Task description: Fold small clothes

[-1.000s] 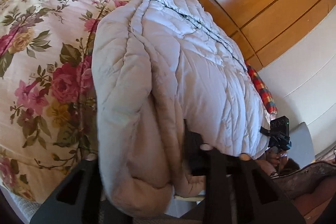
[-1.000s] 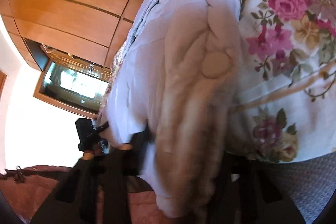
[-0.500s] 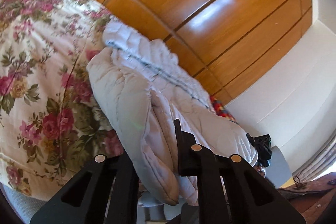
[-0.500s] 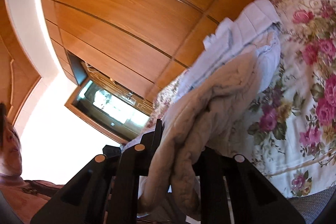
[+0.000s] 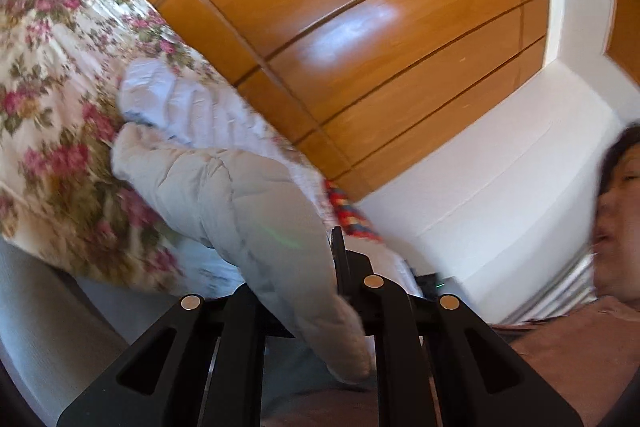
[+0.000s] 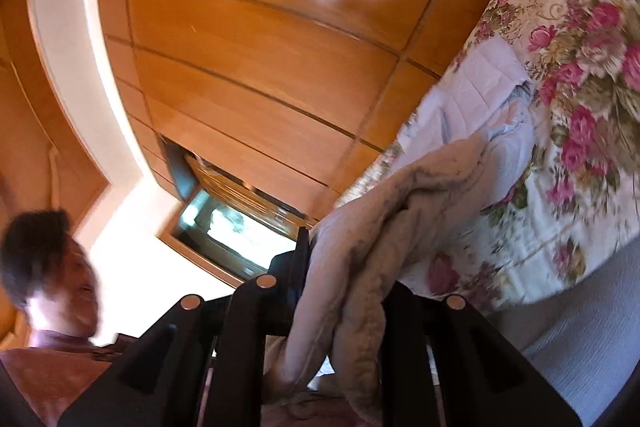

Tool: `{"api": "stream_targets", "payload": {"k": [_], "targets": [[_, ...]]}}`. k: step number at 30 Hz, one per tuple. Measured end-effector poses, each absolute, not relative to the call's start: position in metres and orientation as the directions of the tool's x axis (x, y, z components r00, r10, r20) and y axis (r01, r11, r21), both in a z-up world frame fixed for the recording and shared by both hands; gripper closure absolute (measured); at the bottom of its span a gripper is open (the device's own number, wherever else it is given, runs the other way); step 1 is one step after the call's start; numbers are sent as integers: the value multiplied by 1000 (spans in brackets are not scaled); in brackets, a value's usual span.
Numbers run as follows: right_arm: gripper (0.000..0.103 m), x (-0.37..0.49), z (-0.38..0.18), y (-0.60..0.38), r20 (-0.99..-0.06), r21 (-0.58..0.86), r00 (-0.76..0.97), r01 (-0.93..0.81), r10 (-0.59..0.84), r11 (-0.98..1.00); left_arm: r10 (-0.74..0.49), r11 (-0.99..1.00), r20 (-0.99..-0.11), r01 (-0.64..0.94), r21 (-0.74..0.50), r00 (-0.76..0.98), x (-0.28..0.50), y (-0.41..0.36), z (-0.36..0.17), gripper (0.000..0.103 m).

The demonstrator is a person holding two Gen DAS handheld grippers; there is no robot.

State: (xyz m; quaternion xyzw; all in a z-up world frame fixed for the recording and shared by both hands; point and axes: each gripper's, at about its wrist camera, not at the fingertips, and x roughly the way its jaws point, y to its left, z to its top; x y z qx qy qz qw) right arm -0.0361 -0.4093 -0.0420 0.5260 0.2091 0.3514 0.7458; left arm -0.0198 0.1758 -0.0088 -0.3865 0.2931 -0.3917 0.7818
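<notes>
While both tongs pinch it, the pale quilted jacket hangs partly lifted off the bed, its far part still resting on the floral bedspread. In the left wrist view the left tongs are pressed together on a thick fold of the jacket at about 6 o'clock, and the cloth runs from there toward 10 o'clock, where the lighter blue-white lining lies on the bedspread. In the right wrist view the right tongs are likewise clamped on a bunched beige-grey fold at 6 o'clock, with loose ends drooping below the fingers; the jacket stretches up toward 2 o'clock onto the flowered cover. Behind the bed stands a glossy wooden panelled wall. A red checked cloth peeks out just beyond the jacket. The person's head shows at 3 o'clock in the left view and 8 o'clock in the right view.
</notes>
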Motion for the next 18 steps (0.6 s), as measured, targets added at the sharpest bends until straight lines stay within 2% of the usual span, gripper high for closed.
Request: {"api": "stream_targets", "payload": {"k": [5,9,15,18], "targets": [[90,-25,-47,-418,80,951,686,-269,723,150,-846,409,-171,410,-815,504,-19,168,5,93],[90,14,-42,-421,85,964,703,-237,707,120,-837,441,-226,368,-819,499,25,161,8,90],[86,104,-54,-425,12,985,706,-129,708,113,-825,437,-259,277,-856,503,105,159,-3,88],[83,142,-67,-429,-24,992,716,-68,697,104,-795,488,-320,228,-843,516,149,154,-15,88]]}}
